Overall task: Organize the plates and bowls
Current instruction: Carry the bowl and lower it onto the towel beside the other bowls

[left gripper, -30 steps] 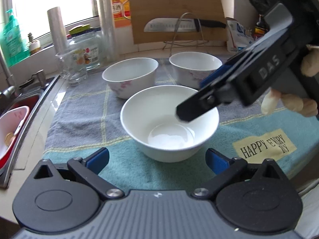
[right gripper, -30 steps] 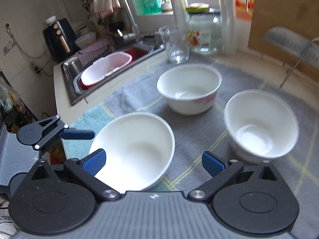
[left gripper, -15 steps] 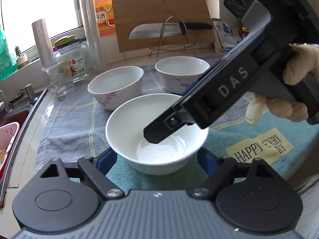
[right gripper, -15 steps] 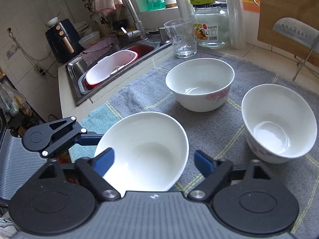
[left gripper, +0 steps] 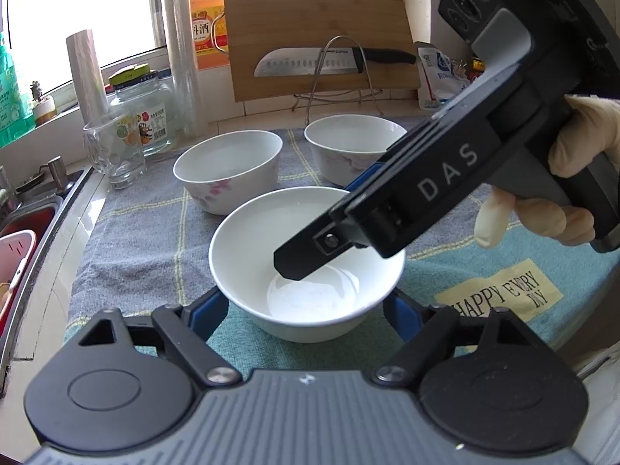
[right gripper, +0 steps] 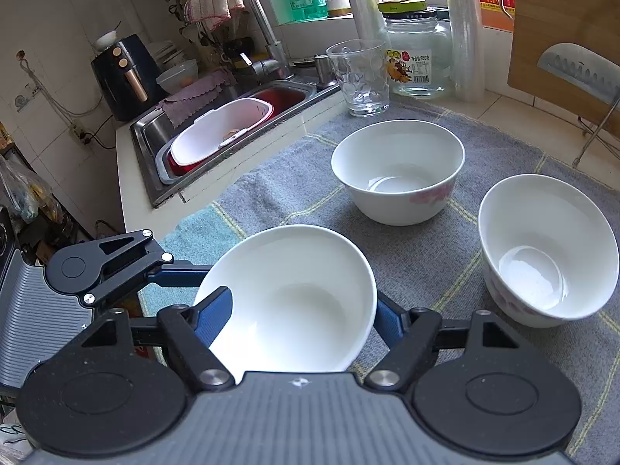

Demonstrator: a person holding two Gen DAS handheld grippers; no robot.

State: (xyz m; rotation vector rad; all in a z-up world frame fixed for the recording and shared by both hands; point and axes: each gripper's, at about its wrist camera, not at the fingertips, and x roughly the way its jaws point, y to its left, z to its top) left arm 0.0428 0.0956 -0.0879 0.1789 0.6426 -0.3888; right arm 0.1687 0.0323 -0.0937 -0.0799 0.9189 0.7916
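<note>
From the left wrist view, the left hand-held gripper [left gripper: 306, 306] is standing spread, its blue pads flanking the plain white bowl [left gripper: 271, 232] on the towel [left gripper: 128, 240] covering the tabletop; whether the pads are touching the wall I cannot tell. The right hand-held gripper [left gripper: 333, 228] is reaching over the rim (one finger dipping inside). Two flowered bowls [left gripper: 228, 170] are sitting behind, just apart.

From the right wrist view, the right hand-held gripper [right gripper: 302, 317] is spread across the plain bowl's [right gripper: 294, 294] near rim, one pad inside, one outside. A glass [right gripper: 360, 77] is standing near the sink [right gripper: 155, 178]
</note>
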